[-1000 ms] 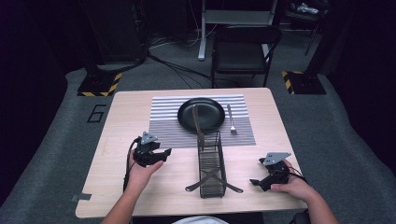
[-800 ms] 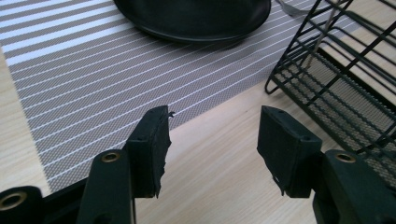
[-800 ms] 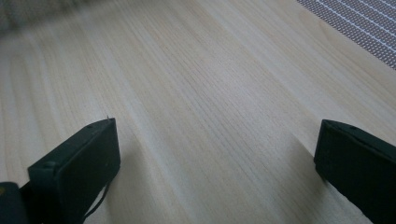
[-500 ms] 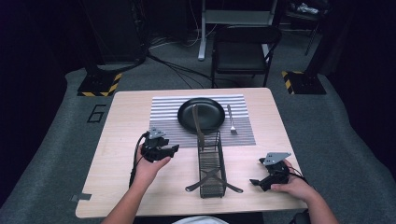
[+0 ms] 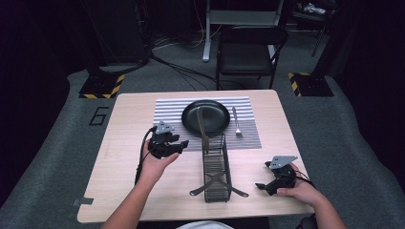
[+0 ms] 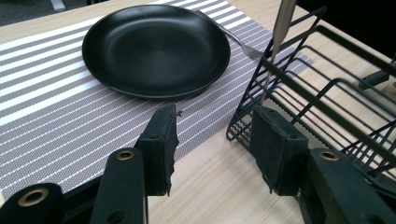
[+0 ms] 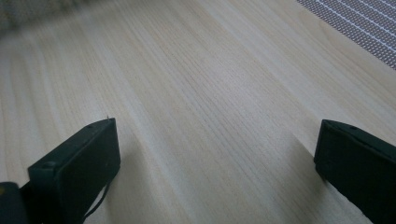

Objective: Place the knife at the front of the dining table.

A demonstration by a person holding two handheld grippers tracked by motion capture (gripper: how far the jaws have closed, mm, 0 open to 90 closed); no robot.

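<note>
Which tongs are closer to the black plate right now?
Left. The left tongs hover just off the near-left rim of the black plate, at the placemat's edge. The right tongs sit far back, beyond the wire rack, near the table's near-right edge.

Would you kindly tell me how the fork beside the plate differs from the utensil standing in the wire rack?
The fork lies flat on the striped placemat, right of the black plate; the utensil leans nearly upright in the wire rack's far end. The fork's tines show; the utensil shows a plain flat handle, its working end hidden. The fork sits clear of the rack; the utensil rests against its wires. Both look like silvery metal.
</note>
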